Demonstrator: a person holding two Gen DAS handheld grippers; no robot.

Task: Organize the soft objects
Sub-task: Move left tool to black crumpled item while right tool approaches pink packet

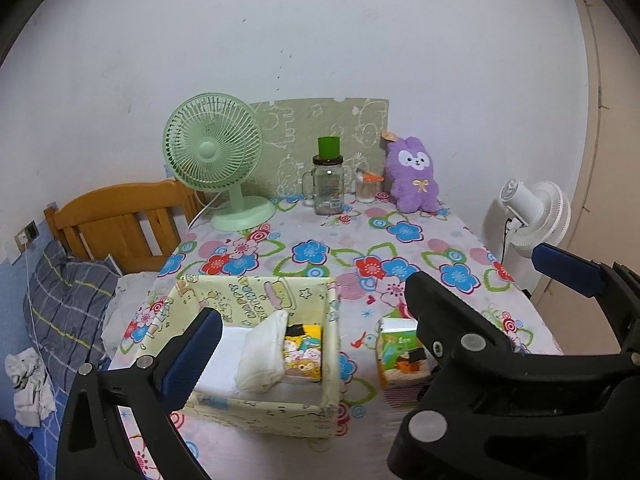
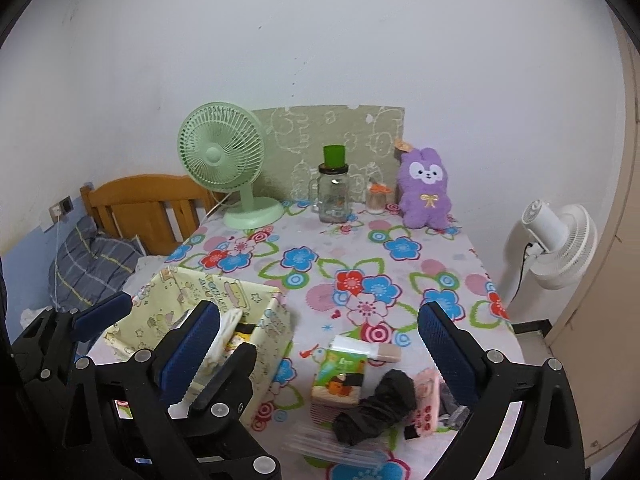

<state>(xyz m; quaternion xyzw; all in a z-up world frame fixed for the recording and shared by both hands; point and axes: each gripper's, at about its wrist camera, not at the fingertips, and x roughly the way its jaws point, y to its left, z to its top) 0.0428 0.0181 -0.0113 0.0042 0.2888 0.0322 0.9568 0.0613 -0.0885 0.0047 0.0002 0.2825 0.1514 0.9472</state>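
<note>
A cream cartoon-print fabric box (image 1: pixel 256 292) stands at the table's near left and holds a white folded cloth (image 1: pixel 264 356) and a yellow cartoon packet (image 1: pixel 304 348). My left gripper (image 1: pixel 320 320) hovers open over it with nothing between its pads; its right finger is hidden behind my right gripper (image 1: pixel 476 270). In the right wrist view my right gripper (image 2: pixel 318 312) stands wide open and empty above a green tissue pack (image 2: pixel 340 376), a crumpled black cloth (image 2: pixel 380 408) and a pink item (image 2: pixel 426 404). A purple plush bunny (image 2: pixel 426 196) sits against the far wall.
A green desk fan (image 1: pixel 212 152), a glass jar mug with a green lid (image 1: pixel 328 188) and a small swab jar (image 1: pixel 368 190) line the table's back. A white fan (image 1: pixel 536 212) stands off the right edge. A wooden headboard (image 1: pixel 116 220) and bedding lie left.
</note>
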